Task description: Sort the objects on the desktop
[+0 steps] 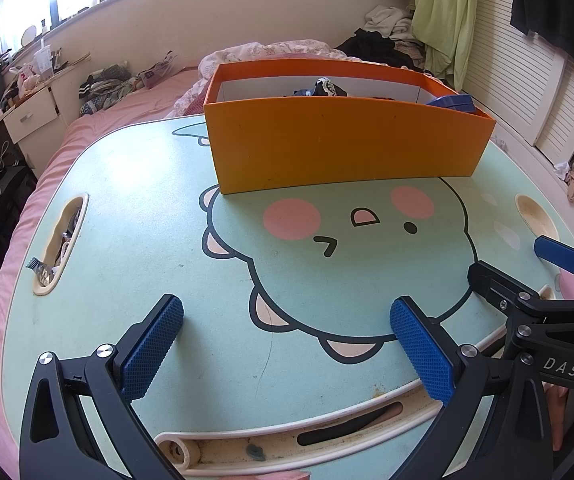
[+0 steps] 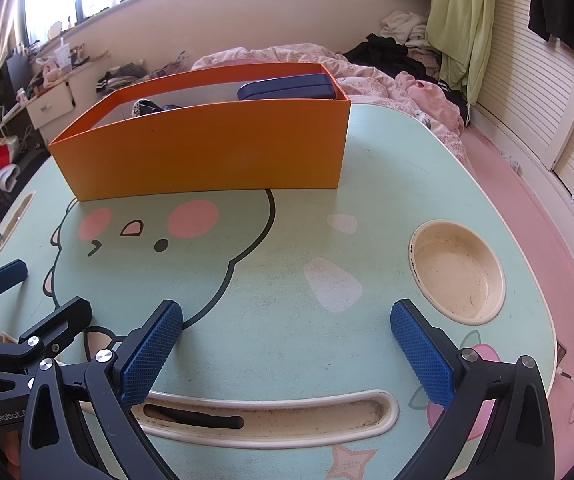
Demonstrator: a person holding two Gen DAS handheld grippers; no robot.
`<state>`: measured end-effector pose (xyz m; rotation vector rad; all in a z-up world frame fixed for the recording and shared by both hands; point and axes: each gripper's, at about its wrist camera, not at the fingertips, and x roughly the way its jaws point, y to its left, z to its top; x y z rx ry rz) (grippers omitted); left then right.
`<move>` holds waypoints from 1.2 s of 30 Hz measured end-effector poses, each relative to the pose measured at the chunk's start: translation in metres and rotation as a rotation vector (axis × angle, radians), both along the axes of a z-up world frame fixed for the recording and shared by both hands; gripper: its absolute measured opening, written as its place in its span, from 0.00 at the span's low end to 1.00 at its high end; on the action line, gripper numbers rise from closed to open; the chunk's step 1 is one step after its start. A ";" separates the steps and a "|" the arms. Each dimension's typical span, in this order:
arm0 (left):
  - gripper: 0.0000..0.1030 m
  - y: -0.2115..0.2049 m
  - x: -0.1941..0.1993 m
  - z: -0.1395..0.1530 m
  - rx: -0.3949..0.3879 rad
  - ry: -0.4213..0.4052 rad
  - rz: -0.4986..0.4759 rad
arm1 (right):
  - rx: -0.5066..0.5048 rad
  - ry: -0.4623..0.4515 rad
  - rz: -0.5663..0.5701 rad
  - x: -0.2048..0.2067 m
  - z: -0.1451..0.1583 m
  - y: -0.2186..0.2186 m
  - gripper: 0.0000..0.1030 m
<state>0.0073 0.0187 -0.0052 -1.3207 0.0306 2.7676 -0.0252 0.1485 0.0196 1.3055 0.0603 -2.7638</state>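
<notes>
An orange box [image 1: 343, 148] stands at the far side of the green cartoon lap table [image 1: 139, 240]; it also shows in the right wrist view [image 2: 207, 156]. Inside it lie a dark blue case [image 2: 287, 87] and a dark bundle with a patterned edge [image 2: 147, 107]; both peek over the rim in the left wrist view, the case [image 1: 453, 102] and the bundle [image 1: 325, 87]. My left gripper [image 1: 287, 344] is open and empty above the table's near part. My right gripper [image 2: 287, 344] is open and empty; it appears at the right edge of the left wrist view [image 1: 523, 268].
The table has a round cup recess [image 2: 459, 272], a long front slot [image 2: 271, 416] and a left side slot holding small items [image 1: 61, 240]. The table sits on a pink bed [image 1: 39, 184] with heaped bedding and clothes behind. A cluttered desk [image 1: 27, 92] stands far left.
</notes>
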 end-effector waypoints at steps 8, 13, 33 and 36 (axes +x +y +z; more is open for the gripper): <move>1.00 0.000 0.000 0.000 0.000 0.000 0.000 | 0.000 0.000 0.000 0.000 0.000 0.000 1.00; 1.00 0.000 0.000 0.000 0.000 0.000 0.000 | 0.000 0.000 0.000 0.000 0.000 0.000 1.00; 1.00 0.001 -0.001 -0.001 0.000 -0.002 -0.003 | 0.000 0.001 -0.001 0.001 0.000 -0.001 1.00; 1.00 0.003 -0.001 0.000 0.001 -0.003 -0.003 | 0.000 0.001 0.000 0.001 0.000 -0.001 1.00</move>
